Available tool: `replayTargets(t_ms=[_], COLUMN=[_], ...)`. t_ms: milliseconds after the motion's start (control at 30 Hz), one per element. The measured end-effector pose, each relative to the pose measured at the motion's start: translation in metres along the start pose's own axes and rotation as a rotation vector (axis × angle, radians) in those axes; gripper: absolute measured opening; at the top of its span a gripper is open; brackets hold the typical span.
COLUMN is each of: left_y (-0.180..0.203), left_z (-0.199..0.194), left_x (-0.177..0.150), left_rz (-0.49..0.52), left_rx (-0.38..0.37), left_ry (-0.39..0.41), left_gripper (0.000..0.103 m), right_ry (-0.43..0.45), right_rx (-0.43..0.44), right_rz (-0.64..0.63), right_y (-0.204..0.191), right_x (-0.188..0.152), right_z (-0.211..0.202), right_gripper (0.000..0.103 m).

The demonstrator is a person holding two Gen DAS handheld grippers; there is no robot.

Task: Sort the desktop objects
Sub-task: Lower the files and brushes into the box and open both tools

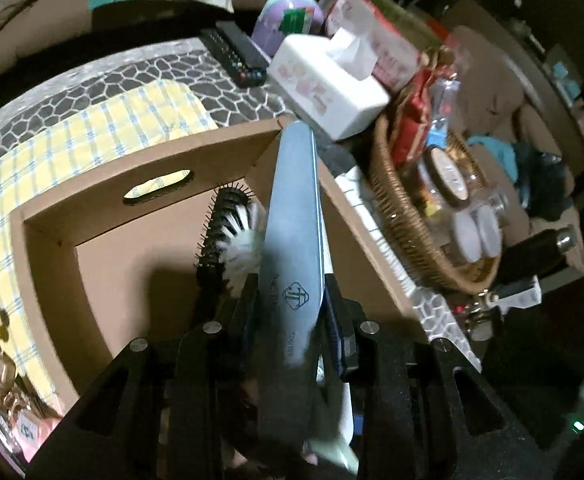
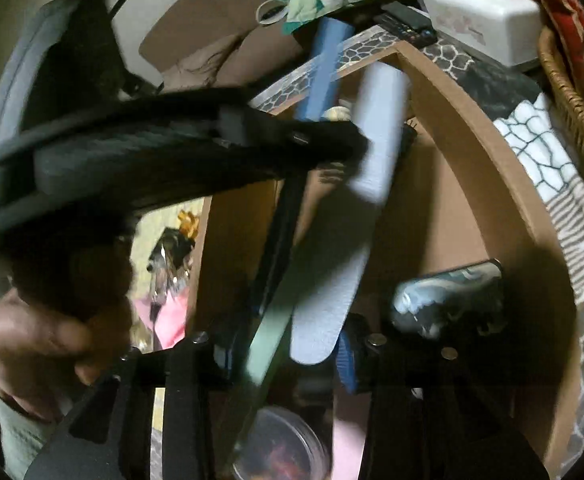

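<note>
Left wrist view: the left hand-held gripper (image 1: 292,300) clamps a grey nail file (image 1: 294,216) at frame centre, above the cardboard box (image 1: 104,184) holding a hairbrush (image 1: 228,224).

Right wrist view: the right hand-held gripper (image 2: 288,348) grips the nail file (image 2: 356,216) mid-frame over that box (image 2: 472,168).

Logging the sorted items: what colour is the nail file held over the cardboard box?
Grey-blue with a thin blue edge, the nail file shows best in the left wrist view.
</note>
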State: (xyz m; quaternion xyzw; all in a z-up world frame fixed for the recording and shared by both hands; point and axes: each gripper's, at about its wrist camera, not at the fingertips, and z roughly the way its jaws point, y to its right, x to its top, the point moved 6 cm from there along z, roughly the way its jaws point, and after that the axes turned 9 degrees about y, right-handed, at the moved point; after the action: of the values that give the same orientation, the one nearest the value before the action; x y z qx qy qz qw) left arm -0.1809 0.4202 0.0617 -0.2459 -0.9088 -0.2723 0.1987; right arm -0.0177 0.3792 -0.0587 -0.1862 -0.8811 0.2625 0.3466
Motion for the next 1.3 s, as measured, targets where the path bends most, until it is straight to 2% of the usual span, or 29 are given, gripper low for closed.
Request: replayTargets(t_ms=[133,200,367,400,467,500,533,600,633,700,833,867,900,933,967,1100,1133,1167,1200,1233,1267,1300], left_y=[-0.012,-0.019,-0.022,-0.024,-0.026,-0.027,-0.027,-0.034,-0.037,-0.043,-0.053,-0.055,-0.057,-0.059,-0.060,-0.069,-0.068,-0.064,-0.060,-0.057,-0.054,-0.052], left_z=[0.005,0.009,0.027,0.031,0.036,0.036,0.036,0.033,0.030,0.023,0.007,0.003,0.000,-0.001,-0.002,-0.002,-0.003,-0.005,-0.005,-0.004,-0.002,0.001], left_x=[0.000,0.001,0.004,0.003,0.000,-0.001,-0.003,-0.008,-0.010,-0.013,-0.017,-0.017,-0.016,-0.017,-0.017,-0.022,-0.023,-0.022,-0.022,-0.022,-0.021,-0.020], left_rz=[-0.035,-0.043,-0.025,-0.023,-0.006,0.008,0.018,0.019,0.012,-0.002,-0.020,-0.029,-0.032,-0.023,-0.013,-0.030,-0.036,-0.043,-0.047,-0.046,-0.032,-0.017], left_rx=[-0.013,-0.009,0.037,0.048,0.079,0.097,0.112,0.147,0.155,0.161,0.175,0.170,0.178,0.195,0.207,0.230,0.213,0.178,0.156,0.151,0.169,0.188], left_ry=[0.005,-0.003,-0.032,-0.044,-0.063,-0.067,-0.070,-0.080,-0.081,-0.072,-0.039,-0.028,-0.020,-0.019,-0.020,-0.029,-0.024,-0.012,-0.008,-0.009,-0.001,0.003], left_gripper=[0.028,0.027,0.028,0.028,0.028,0.029,0.034,0.042,0.048,0.051,0.051,0.051,0.044,0.029,0.024,0.022,0.021,0.023,0.036,0.061,0.071,0.076], right_ry=[0.014,0.003,0.027,0.030,0.054,0.067,0.081,0.097,0.107,0.101,0.091,0.092,0.096,0.109,0.126,0.198,0.210,0.212,0.214,0.212,0.200,0.177], right_rx=[0.004,0.014,0.003,-0.011,-0.028,-0.027,-0.021,-0.007,0.031,0.031,-0.010,-0.006,-0.005,-0.004,0.006,0.032,0.031,0.032,0.034,0.041,0.051,0.056], right_rz=[-0.005,0.016,0.052,0.060,0.067,0.081,0.107,0.155,0.185,0.183,0.113,0.112,0.112,0.112,0.121,0.169,0.174,0.175,0.178,0.183,0.189,0.195], right_y=[0.004,0.011,0.023,0.024,0.027,0.030,0.035,0.042,0.043,0.041,0.032,0.031,0.030,0.030,0.031,0.039,0.041,0.041,0.041,0.041,0.040,0.040], right_x=[0.008,0.009,0.011,0.011,0.014,0.016,0.018,0.020,0.021,0.020,0.019,0.019,0.020,0.021,0.024,0.036,0.039,0.041,0.042,0.041,0.040,0.037], right_z=[0.005,0.007,0.008,0.007,-0.001,-0.006,-0.010,-0.017,-0.022,-0.028,-0.031,-0.029,-0.031,-0.036,-0.040,-0.060,-0.064,-0.065,-0.066,-0.066,-0.064,-0.059], right_gripper=[0.045,0.041,0.042,0.043,0.053,0.059,0.059,0.056,0.056,0.056,0.060,0.060,0.060,0.062,0.063,0.069,0.070,0.070,0.070,0.070,0.070,0.070])
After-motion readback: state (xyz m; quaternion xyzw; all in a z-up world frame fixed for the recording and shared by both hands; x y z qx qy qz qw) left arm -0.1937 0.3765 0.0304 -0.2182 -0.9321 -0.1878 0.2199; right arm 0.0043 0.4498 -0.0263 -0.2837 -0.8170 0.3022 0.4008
